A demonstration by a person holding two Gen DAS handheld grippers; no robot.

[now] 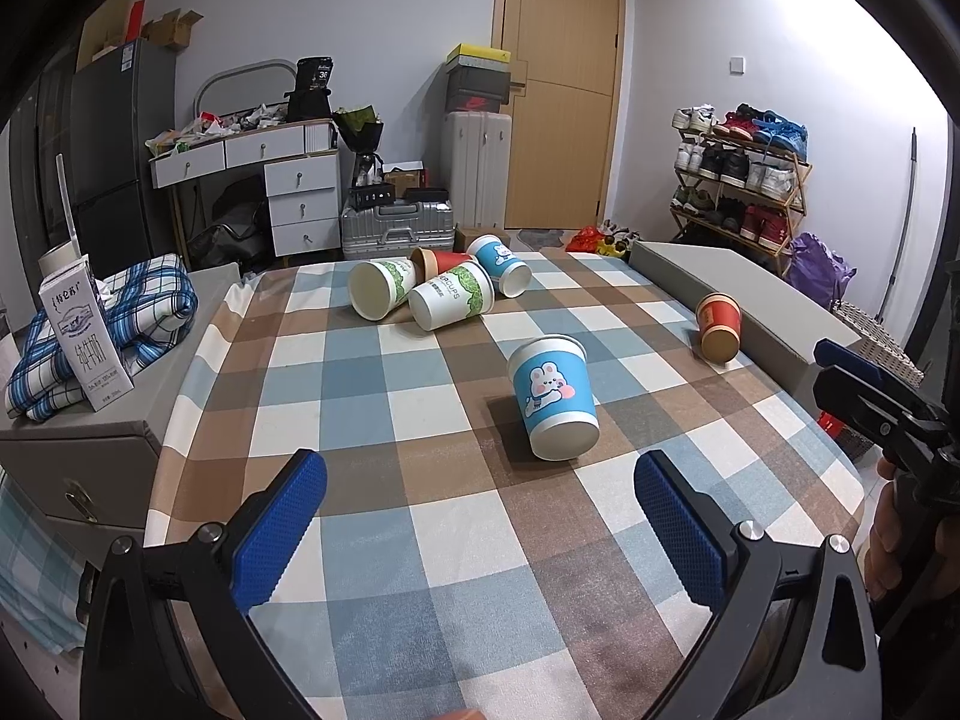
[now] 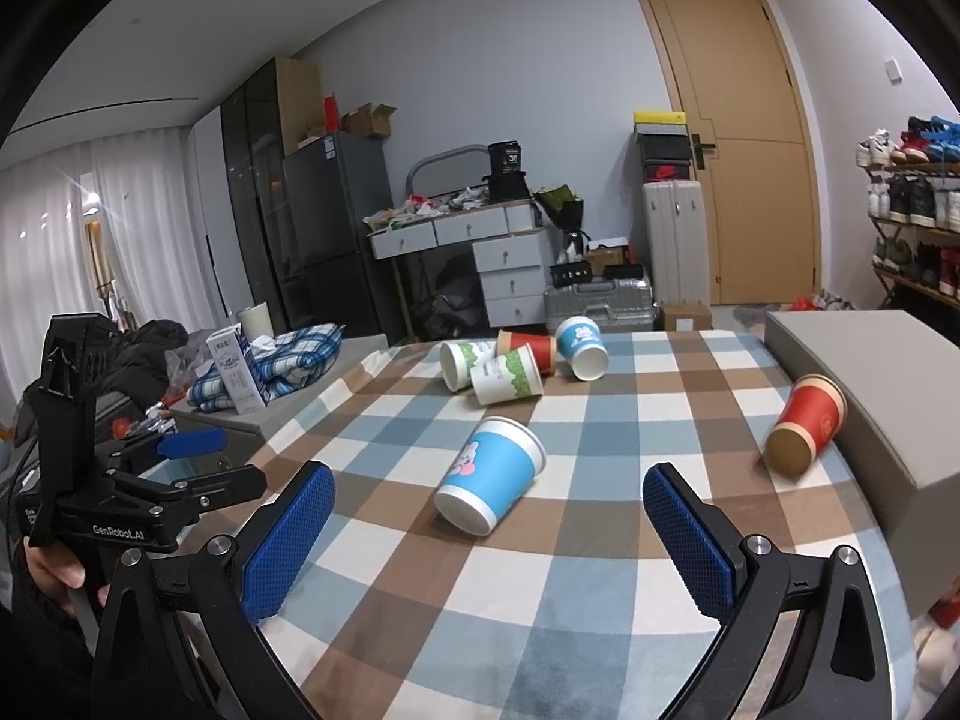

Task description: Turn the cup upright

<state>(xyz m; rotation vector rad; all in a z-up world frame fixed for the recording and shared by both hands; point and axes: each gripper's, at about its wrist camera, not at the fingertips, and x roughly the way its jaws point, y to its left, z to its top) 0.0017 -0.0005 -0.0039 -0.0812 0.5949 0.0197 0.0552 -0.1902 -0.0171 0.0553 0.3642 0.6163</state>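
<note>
A blue paper cup with a rabbit print (image 1: 555, 399) lies on its side on the checked tablecloth (image 1: 372, 396), base toward me; it also shows in the right wrist view (image 2: 489, 483). My left gripper (image 1: 480, 528) is open and empty, just short of this cup. My right gripper (image 2: 489, 534) is open and empty, close in front of the same cup. A red cup (image 1: 718, 327) lies on its side against a grey box (image 1: 744, 294); it also shows in the right wrist view (image 2: 807, 423).
Several more cups (image 1: 438, 291) lie tipped in a cluster at the table's far end. A milk carton (image 1: 84, 339) and a plaid cloth (image 1: 132, 324) sit on a grey box left of the table. The right gripper shows at the left wrist view's right edge (image 1: 876, 402).
</note>
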